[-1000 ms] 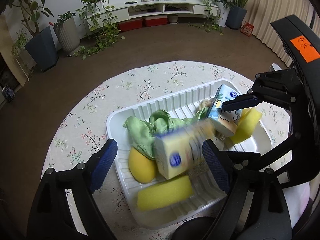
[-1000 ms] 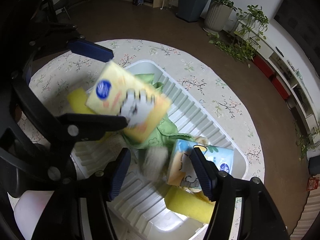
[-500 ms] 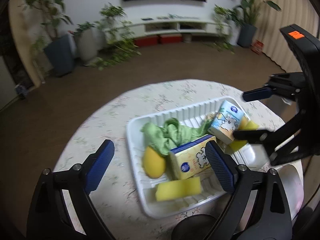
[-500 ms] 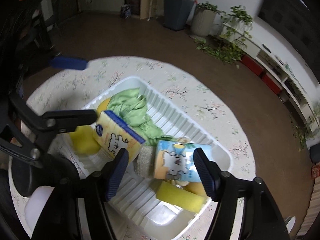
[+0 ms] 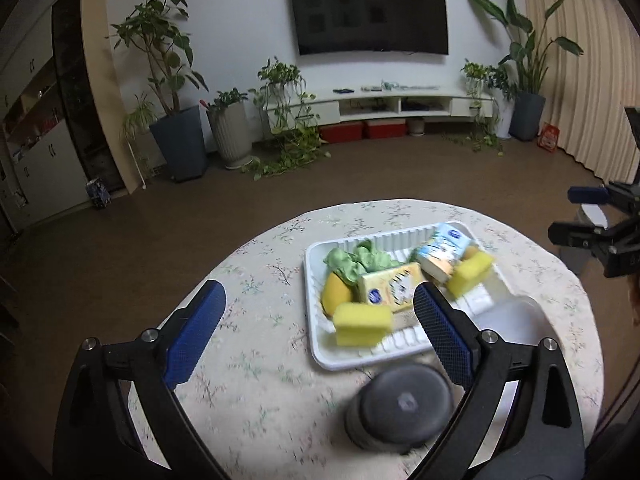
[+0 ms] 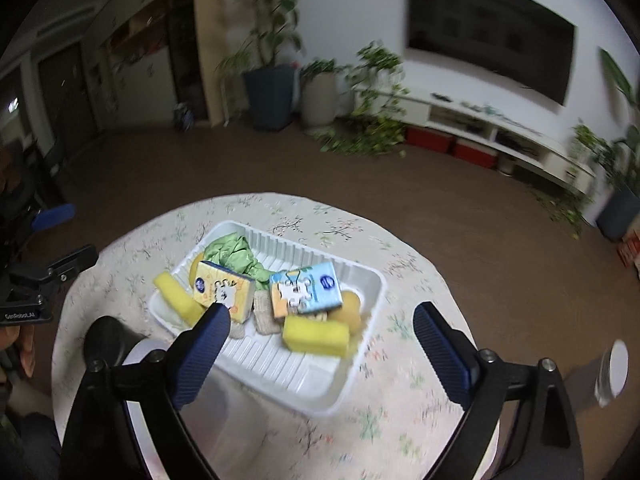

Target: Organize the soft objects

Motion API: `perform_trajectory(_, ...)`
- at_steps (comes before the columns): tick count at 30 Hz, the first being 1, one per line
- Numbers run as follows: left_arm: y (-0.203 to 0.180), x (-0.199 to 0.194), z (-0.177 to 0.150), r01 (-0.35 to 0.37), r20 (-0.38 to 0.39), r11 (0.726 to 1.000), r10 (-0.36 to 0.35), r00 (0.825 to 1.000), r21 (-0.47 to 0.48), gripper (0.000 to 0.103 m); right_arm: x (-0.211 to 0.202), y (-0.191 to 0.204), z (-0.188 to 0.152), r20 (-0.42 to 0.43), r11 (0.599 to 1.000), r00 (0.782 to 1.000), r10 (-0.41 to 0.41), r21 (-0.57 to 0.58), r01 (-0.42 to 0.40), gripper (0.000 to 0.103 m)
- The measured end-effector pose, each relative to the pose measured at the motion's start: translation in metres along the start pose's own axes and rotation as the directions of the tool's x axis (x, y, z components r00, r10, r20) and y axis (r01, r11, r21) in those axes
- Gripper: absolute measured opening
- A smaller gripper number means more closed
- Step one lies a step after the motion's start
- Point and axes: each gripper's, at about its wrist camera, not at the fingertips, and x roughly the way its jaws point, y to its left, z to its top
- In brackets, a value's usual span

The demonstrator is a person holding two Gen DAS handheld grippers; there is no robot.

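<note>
Nearest the left wrist camera, the left gripper (image 5: 316,320) stands with jaws wide and nothing between its pads; the jaws have just been opening further, and the yellow tissue pack (image 5: 390,286) that was between them a second ago now lies in the white tray (image 5: 316,344). A dark cylindrical container (image 5: 400,404) sits at the near edge of the round table (image 5: 256,300), just in front of the tray and blurred. The right gripper (image 6: 322,330) likewise stands with jaws wide and empty, having just been opening; the blue tissue pack (image 6: 306,288), between them a second ago, now rests in the tray, leaning on the things under it.

Within the tray, near to far in the left view: a yellow sponge (image 5: 362,324) at the near edge, the yellow tissue pack behind it, a yellow rounded object (image 5: 334,294) toward the left edge, a second yellow sponge (image 5: 468,272) toward the right edge, the blue pack beyond, and a crumpled green cloth (image 5: 356,260) against the far rim. Both cameras now see the tray from farther back and higher than before.

Judgement: both packs are released, no soft object is seen on the cloth-covered table outside the tray, and the gathering step appears complete or nearly so.
</note>
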Motion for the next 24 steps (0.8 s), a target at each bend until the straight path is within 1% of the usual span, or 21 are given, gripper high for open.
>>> perform_trajectory(6, -0.009, -0.047, -0.02, 0.009, 0.039, 1.0, -0.008, 0.999, -0.018, 0.097, -0.049, 0.02, -0.055, 0.081, 0.997, 0.996, -0.033, 0.066, 0.028, 0.103)
perform_trajectory(8, -0.013, -0.061, -0.028, 0.008, 0.048, 1.0, -0.007, 0.999, -0.02, 0.099, -0.058, 0.028, -0.074, 0.094, 0.996, 0.995, -0.039, 0.084, 0.031, 0.103)
perform_trajectory(13, -0.021, -0.083, -0.055, -0.002, 0.054, 0.999, 0.004, 0.999, -0.047, 0.1, -0.071, 0.052, -0.124, 0.118, 0.99, 0.99, -0.078, 0.125, 0.063, 0.103)
perform_trajectory(16, -0.024, -0.084, -0.074, -0.008, 0.05, 0.997, 0.012, 0.999, -0.081, 0.1, -0.072, 0.063, -0.152, 0.143, 0.983, 0.982, -0.125, 0.149, 0.104, 0.103)
perform_trajectory(20, -0.03, -0.078, -0.111, -0.026, 0.034, 0.993, 0.03, 0.999, -0.114, 0.1, -0.068, 0.072, -0.186, 0.175, 0.971, 0.972, -0.157, 0.206, 0.12, 0.103)
perform_trajectory(21, -0.032, -0.075, -0.123, -0.028, 0.024, 0.992, 0.032, 0.999, -0.125, 0.1, -0.067, 0.074, -0.195, 0.181, 0.968, 0.97, -0.159, 0.221, 0.118, 0.103)
perform_trajectory(23, -0.033, -0.069, -0.138, -0.028, -0.001, 0.989, 0.028, 1.0, -0.148, 0.1, -0.062, 0.08, -0.209, 0.181, 0.964, 0.97, -0.159, 0.241, 0.113, 0.103)
perform_trajectory(24, -0.033, -0.064, -0.149, -0.036, -0.025, 0.985, 0.032, 0.999, -0.169, 0.1, -0.06, 0.082, -0.213, 0.175, 0.963, 0.97, -0.168, 0.239, 0.124, 0.103)
